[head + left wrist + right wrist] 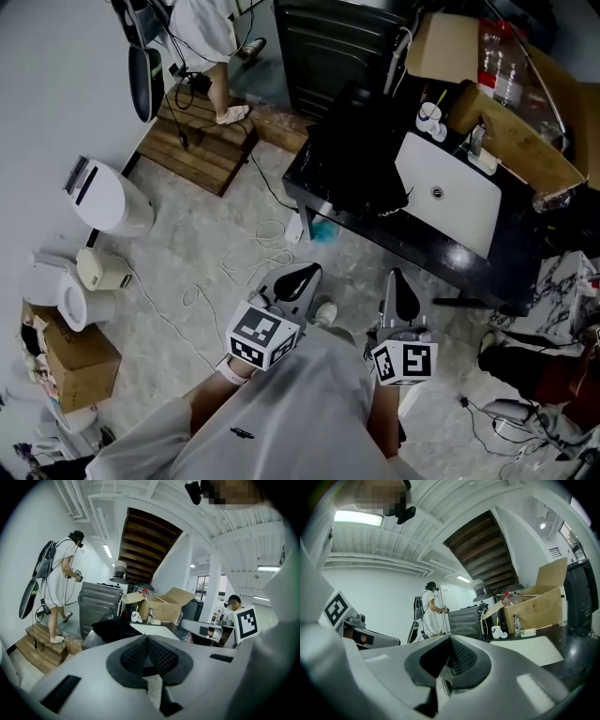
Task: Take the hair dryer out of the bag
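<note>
Floor [169, 253] marbled; black counter [469, 267] ahead; left hand-held gripper [312, 270], right hand-held gripper [397, 275] clenched empty.

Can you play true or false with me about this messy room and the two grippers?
1. The left gripper and the right gripper are both shut and empty. True.
2. The black bag lies on the floor. False: it sits on the black table.
3. A cardboard box stands on that table. True.
4. Nobody else is here. False: another person stands on a wooden platform.
</note>
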Tool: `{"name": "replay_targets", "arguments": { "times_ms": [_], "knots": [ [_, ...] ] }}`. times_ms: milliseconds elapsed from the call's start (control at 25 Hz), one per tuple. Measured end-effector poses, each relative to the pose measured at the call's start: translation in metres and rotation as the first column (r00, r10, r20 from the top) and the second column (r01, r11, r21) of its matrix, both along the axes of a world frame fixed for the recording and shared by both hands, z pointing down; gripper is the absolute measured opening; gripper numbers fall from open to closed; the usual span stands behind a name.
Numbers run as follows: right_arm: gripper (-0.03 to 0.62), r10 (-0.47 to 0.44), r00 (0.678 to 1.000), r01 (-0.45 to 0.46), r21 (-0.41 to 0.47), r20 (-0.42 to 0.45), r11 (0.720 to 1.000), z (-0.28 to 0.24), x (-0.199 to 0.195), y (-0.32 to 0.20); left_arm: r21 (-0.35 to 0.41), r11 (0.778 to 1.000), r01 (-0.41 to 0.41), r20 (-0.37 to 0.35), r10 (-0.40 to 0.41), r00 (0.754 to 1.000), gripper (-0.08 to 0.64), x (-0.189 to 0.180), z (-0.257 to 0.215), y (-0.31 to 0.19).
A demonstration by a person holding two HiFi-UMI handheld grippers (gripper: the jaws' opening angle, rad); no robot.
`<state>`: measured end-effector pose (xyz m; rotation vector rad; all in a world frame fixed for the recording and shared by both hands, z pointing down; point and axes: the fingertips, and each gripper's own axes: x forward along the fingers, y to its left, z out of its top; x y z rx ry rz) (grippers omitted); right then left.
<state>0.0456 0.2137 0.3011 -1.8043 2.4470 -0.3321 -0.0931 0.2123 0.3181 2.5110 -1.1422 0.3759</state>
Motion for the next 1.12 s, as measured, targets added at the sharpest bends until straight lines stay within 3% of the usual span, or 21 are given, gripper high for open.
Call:
{"name": "replay_targets", "arguments": {
  "times_ms": [400, 800, 1120],
  "knots": [
    [0.011, 0.015, 1.000, -0.015, -0.074, 0.001, 0.997, 0.024, 0.011, -0.035, -0.054, 0.998, -0.031, 0.024, 0.032, 0.999, 0.008, 0.013, 0.021, -0.044],
    [0.011, 0.097, 0.995, -0.099, -0.120, -0.019, 0.988, 0.032, 0.025, -0.107, -0.074, 0.988, -0.137, 0.053, 0.141, 0.989, 0.008, 0.030, 0.025, -0.132],
    [0.011, 0.135, 0.990, -0.141, -0.131, -0.051, 0.981, 0.029, 0.023, -0.164, -0.078, 0.965, -0.249, 0.056, 0.253, 0.966, 0.008, 0.038, 0.029, -0.199]
  ]
}}
